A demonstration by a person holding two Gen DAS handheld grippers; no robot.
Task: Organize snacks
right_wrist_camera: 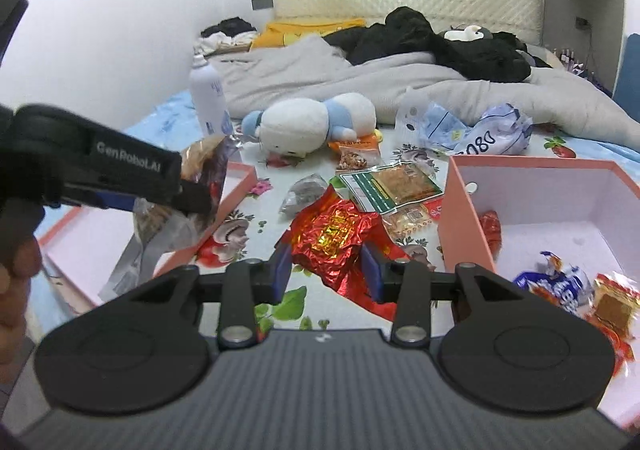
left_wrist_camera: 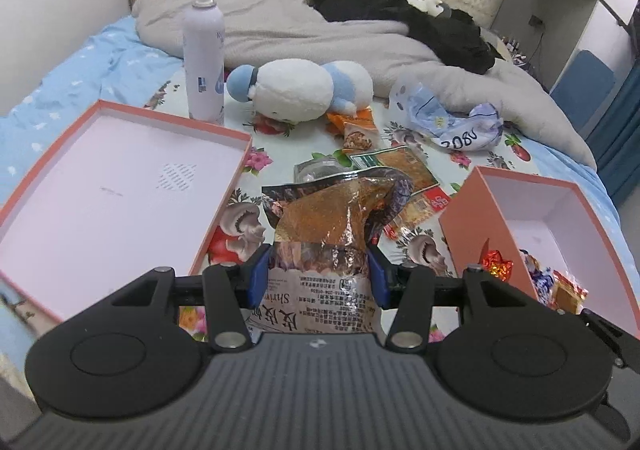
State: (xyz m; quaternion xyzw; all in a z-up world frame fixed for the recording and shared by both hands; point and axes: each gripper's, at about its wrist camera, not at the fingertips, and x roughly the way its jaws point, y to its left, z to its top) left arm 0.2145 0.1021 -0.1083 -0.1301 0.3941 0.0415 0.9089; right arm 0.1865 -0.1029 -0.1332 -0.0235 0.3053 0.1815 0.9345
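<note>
My left gripper (left_wrist_camera: 318,276) is shut on a brown shrimp snack bag (left_wrist_camera: 332,226), held above the bed between the pink lid (left_wrist_camera: 112,186) and the pink box (left_wrist_camera: 536,218). It also shows in the right wrist view (right_wrist_camera: 188,186), with the bag (right_wrist_camera: 204,162) over the lid's corner. My right gripper (right_wrist_camera: 326,270) is shut on a red foil snack pack (right_wrist_camera: 332,238), left of the pink box (right_wrist_camera: 532,218). The box holds several wrapped snacks (right_wrist_camera: 568,286). More snack packs (right_wrist_camera: 396,186) lie on the floral sheet ahead.
A white plush toy (right_wrist_camera: 316,122), a tall spray can (right_wrist_camera: 208,98) and crumpled plastic bags (right_wrist_camera: 480,130) lie beyond the snacks. A grey blanket (right_wrist_camera: 360,78) and black clothes (right_wrist_camera: 440,38) cover the back of the bed.
</note>
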